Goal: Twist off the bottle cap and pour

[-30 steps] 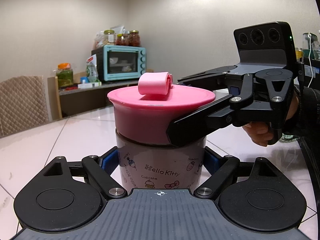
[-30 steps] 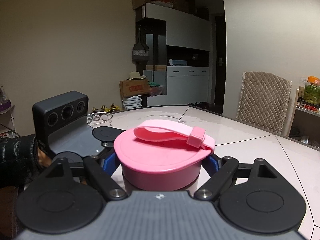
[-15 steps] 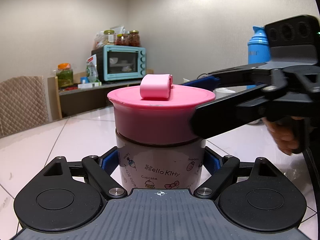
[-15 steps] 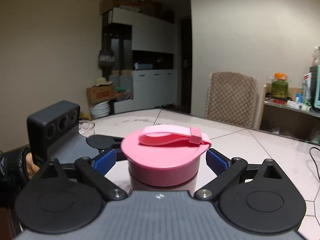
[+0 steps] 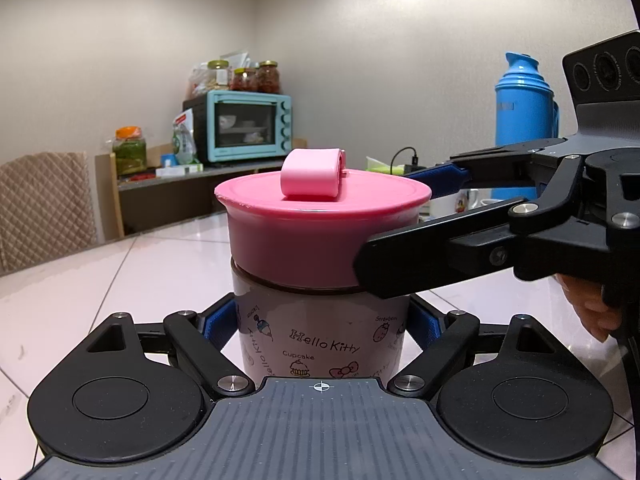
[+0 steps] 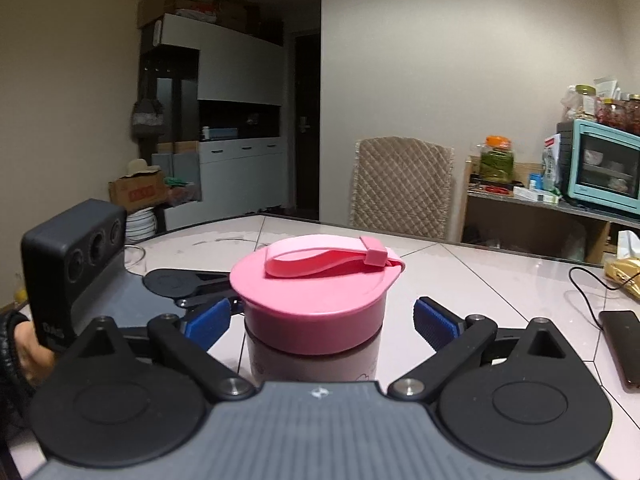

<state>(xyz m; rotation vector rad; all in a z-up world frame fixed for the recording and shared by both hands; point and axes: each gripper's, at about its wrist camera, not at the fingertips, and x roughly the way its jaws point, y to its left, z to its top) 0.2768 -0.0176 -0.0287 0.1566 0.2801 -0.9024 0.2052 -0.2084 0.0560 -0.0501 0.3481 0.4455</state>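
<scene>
A pale bottle (image 5: pixel 320 344) printed with Hello Kitty pictures stands on the tiled table (image 5: pixel 120 272). My left gripper (image 5: pixel 322 324) is shut on its body, a blue pad on each side. On top sits a wide pink screw cap (image 5: pixel 320 232) with a pink strap loop (image 6: pixel 324 260). My right gripper (image 6: pixel 320 320) reaches in from the right at cap height. Its jaws are opening: the cap is between them, but both blue pads (image 6: pixel 436 320) stand clear of the cap's rim. A hand (image 5: pixel 588 312) holds the right gripper's handle.
A blue thermos (image 5: pixel 524 120) and white mugs stand behind the right gripper. A phone (image 6: pixel 620 344) with a black cable and a yellow packet (image 6: pixel 624 276) lie on the table to the right. A teal toaster oven (image 5: pixel 248 128) and a quilted chair (image 5: pixel 44 204) are beyond the table.
The right gripper's jaws have come off the pink cap and spread apart, and that gripper has swung round the cap. The left gripper and the bottle have not moved.
</scene>
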